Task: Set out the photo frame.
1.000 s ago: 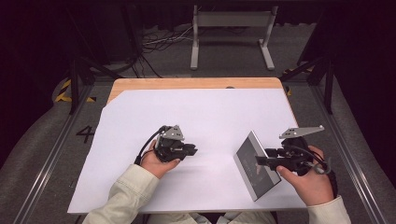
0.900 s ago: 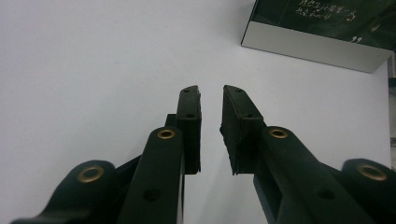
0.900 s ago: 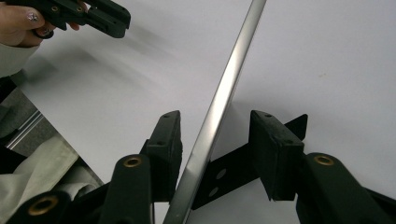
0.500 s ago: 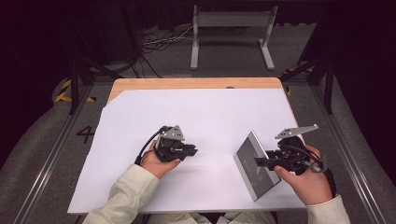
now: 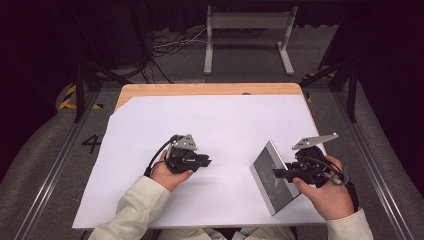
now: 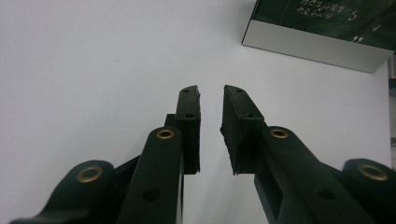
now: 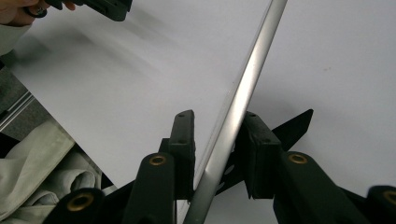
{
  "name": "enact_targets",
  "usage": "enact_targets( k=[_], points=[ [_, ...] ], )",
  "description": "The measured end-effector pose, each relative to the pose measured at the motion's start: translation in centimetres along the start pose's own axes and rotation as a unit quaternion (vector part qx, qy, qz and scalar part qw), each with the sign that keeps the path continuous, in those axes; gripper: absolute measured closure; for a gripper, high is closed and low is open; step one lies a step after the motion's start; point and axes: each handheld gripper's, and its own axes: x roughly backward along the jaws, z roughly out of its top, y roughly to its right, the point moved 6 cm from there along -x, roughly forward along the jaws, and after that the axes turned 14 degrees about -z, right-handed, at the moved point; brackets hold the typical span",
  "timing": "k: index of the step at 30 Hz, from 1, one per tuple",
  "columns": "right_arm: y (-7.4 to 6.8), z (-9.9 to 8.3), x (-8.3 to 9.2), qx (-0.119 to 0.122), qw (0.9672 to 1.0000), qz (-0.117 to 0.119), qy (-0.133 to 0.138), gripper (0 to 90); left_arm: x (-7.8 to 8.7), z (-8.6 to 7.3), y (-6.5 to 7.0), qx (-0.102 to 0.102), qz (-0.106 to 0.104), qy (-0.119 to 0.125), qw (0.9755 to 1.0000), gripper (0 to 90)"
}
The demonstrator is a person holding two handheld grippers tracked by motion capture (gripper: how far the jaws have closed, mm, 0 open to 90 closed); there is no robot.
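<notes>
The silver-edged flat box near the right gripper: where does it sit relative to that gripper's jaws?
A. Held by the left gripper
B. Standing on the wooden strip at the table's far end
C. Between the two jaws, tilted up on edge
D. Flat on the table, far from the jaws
C: in the right gripper view the flat box's silver edge runs between the right gripper's two jaws, and the high view shows it tilted up on the white table.

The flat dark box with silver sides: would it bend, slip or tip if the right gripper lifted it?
The box probably stays stiff: its silver edge runs dead straight. That smooth side may slip; the right gripper, jaws just closing around it, has one pad apart from it. Held by one edge, it could swing.
</notes>
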Motion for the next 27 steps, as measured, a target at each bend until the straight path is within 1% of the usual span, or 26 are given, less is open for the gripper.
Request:
enact_targets(
  k=[12,17,20,21,23,27],
  points=[
    [0.02,0.02,0.12,0.002,1.0000,-0.005,-0.007,70.3,-0.02,-0.03,-0.01,0.001,-0.001,-0.001,1.0000,76.9],
    [0.17,-0.06,0.32,0.002,0.9998,-0.013,-0.016,74.6,0.01,-0.01,-0.02,0.001,-0.001,0.000,1.0000,76.9],
    [0.38,-0.08,0.43,-0.001,0.9996,-0.020,-0.018,80.5,-0.01,-0.03,0.00,0.001,-0.001,-0.001,1.0000,76.9],
    [0.38,-0.05,0.41,-0.003,0.9998,-0.010,-0.016,82.3,-0.01,-0.02,0.01,0.001,-0.001,-0.001,1.0000,76.9],
    [0.14,0.01,0.33,0.001,0.9998,0.000,-0.018,83.1,0.00,-0.02,0.00,0.001,-0.001,0.000,1.0000,77.0],
    [-0.17,0.30,0.35,0.013,0.9998,-0.002,-0.016,83.7,0.09,-0.04,-0.07,0.001,0.000,0.000,1.0000,76.9]
  ],
)
